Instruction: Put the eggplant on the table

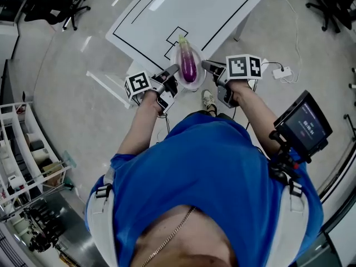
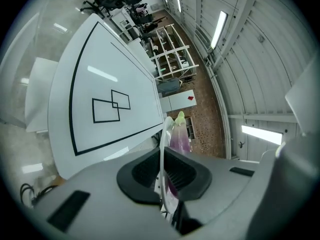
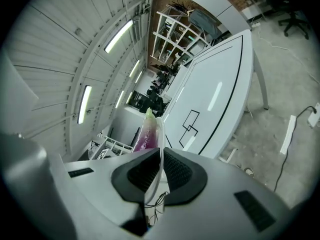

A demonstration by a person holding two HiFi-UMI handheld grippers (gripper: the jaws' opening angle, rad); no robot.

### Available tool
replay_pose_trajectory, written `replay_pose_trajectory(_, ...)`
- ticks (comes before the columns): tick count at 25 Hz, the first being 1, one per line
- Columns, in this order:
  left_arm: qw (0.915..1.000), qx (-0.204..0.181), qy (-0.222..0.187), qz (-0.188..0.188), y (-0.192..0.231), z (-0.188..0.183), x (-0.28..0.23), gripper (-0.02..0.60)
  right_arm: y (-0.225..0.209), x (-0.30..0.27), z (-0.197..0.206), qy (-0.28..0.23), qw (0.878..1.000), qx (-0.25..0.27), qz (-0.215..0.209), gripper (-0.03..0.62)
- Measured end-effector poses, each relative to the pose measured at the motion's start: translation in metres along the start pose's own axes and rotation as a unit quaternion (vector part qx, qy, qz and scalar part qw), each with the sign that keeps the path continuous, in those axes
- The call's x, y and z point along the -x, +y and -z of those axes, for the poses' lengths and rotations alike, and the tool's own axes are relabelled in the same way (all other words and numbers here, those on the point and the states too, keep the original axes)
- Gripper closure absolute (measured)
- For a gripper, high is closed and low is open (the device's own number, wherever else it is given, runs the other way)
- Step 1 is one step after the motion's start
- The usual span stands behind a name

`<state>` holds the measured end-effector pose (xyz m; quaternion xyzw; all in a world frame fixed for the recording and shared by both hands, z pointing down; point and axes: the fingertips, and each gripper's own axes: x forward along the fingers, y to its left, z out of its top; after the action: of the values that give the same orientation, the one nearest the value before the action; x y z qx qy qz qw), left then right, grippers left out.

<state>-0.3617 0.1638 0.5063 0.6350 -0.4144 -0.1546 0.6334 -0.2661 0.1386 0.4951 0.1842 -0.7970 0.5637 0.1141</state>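
By the near edge of the white table (image 1: 167, 15): eggplant (image 1: 189, 65) lying on a clear plate (image 1: 196, 83). Left gripper (image 1: 173, 70) and right gripper (image 1: 207, 65) each pinch the plate's rim, one from either side.

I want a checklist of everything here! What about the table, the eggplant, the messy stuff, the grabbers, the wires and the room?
Surface: white table with black lines drawn on it.
Job's things: purple eggplant lies on a clear plate, held up over the table's near edge.
Clutter: nothing seen.
Grippers: left gripper pinches one side of the plate's rim; right gripper pinches the opposite side.
Cables: white cable with power strip on the floor.
Surroundings: office chair, white shelf rack.
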Motion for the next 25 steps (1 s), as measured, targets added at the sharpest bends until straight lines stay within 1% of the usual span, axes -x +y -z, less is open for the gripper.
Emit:
replay_pose_trajectory(6, 0.9998, 0.003, -0.018, -0.006, 0.003, 0.002, 0.009, 0.554, 0.003, -0.005, 0.006, 0.014, 1.000, 0.007, -0.002, 0.580)
replay_pose_trajectory(11, 0.9998, 0.002, -0.021, -0.004, 0.006, 0.003, 0.010, 0.554, 0.002, -0.006, 0.009, 0.017, 1.000, 0.009, 0.000, 0.580)
replay_pose_trajectory(17, 1.0000, -0.005, 0.001, -0.005, 0.007, 0.000, -0.002, 0.554, -0.006, -0.004, 0.006, 0.003, 1.000, -0.001, 0.009, 0.580)
replay_pose_trajectory(25, 0.9987, -0.018, 0.048, -0.005, -0.003, -0.009, -0.029, 0.554, -0.017, 0.008, -0.013, -0.030, 0.999, -0.026, 0.029, 0.580)
